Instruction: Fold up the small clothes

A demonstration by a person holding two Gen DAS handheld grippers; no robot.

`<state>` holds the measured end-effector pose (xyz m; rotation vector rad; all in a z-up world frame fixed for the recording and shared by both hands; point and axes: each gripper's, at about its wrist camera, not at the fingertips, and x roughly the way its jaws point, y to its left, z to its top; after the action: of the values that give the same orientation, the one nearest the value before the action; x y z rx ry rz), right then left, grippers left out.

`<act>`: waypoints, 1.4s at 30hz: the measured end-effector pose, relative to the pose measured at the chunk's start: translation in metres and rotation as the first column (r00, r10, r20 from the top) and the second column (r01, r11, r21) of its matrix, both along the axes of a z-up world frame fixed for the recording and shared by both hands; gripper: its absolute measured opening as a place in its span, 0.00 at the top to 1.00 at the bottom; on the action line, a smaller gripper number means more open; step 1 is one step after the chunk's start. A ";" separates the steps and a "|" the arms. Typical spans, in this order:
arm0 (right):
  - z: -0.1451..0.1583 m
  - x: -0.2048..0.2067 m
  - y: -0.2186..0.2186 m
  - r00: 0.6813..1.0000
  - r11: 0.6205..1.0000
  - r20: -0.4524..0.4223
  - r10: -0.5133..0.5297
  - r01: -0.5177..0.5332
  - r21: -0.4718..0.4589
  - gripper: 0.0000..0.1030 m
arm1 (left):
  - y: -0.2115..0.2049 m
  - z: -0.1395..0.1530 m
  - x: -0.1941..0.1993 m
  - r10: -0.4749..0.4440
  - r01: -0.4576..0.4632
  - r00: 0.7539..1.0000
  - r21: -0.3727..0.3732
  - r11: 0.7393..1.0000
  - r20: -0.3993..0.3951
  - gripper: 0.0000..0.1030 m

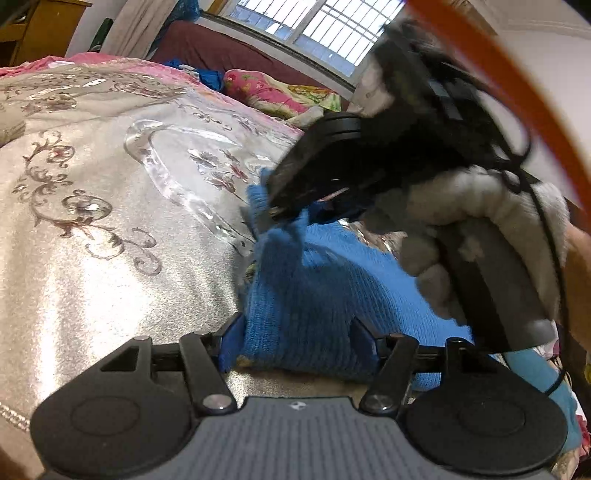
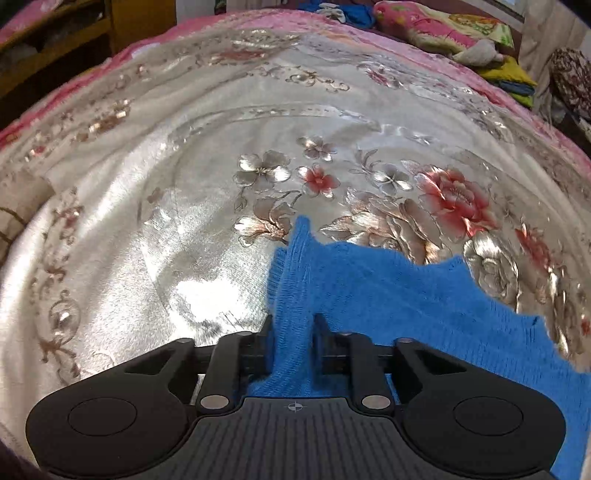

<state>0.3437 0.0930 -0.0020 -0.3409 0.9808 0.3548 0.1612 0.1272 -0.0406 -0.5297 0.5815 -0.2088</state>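
Gripping a bunched fold of the blue knit garment (image 2: 369,295), the right claw (image 2: 293,332) has its fingers drawn close with the cloth pinched between them, the fabric rising in a ridge just ahead of the tips and spreading out to the right across the bed. In the left wrist view the left claw (image 1: 295,332) stands wide, its two blue-padded fingers (image 1: 231,341) flanking the near edge of the same garment (image 1: 314,295); the knit lies between them, but whether the fingers press on it cannot be told, and they look released. Just beyond, the right claw (image 1: 280,210) appears from the side, black and motion-blurred, its tip buried in a raised corner of the blue knit, lifting it off the cover. The person's right hand (image 1: 480,221) behind it is wrapped in a fluffy grey-white sleeve. The garment rests on a shiny cream bedspread (image 2: 147,221) embroidered with silver and red flowers (image 2: 454,199). Farther off, a pink quilted edge (image 2: 258,22) borders the spread. Near the head of the bed lies a pink and yellow floral pillow (image 2: 436,26), with a scrap of other blue cloth (image 2: 354,13) beside it. In the left view a barred window (image 1: 314,26) shows behind a dark red headboard (image 1: 229,51).
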 end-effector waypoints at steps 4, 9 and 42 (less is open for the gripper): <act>0.017 -0.004 -0.025 1.000 0.993 0.003 -0.027 0.026 0.115 0.89 | -0.002 0.006 -0.009 0.038 -0.038 0.999 0.052 0.998 0.009 0.26; 0.044 -0.015 -0.062 0.999 0.972 0.019 -0.029 0.024 0.233 0.90 | -0.012 0.014 -0.011 0.116 -0.118 0.993 0.109 0.987 0.030 0.09; 0.052 -0.038 -0.333 0.935 0.819 0.018 -0.355 0.302 0.489 0.90 | -0.249 0.072 0.036 -0.315 0.282 0.949 0.369 0.885 0.031 0.72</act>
<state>0.3059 -0.2404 0.0502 0.2638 0.7926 0.2473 0.1967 -0.1214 0.0314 -0.0684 0.5952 -0.4082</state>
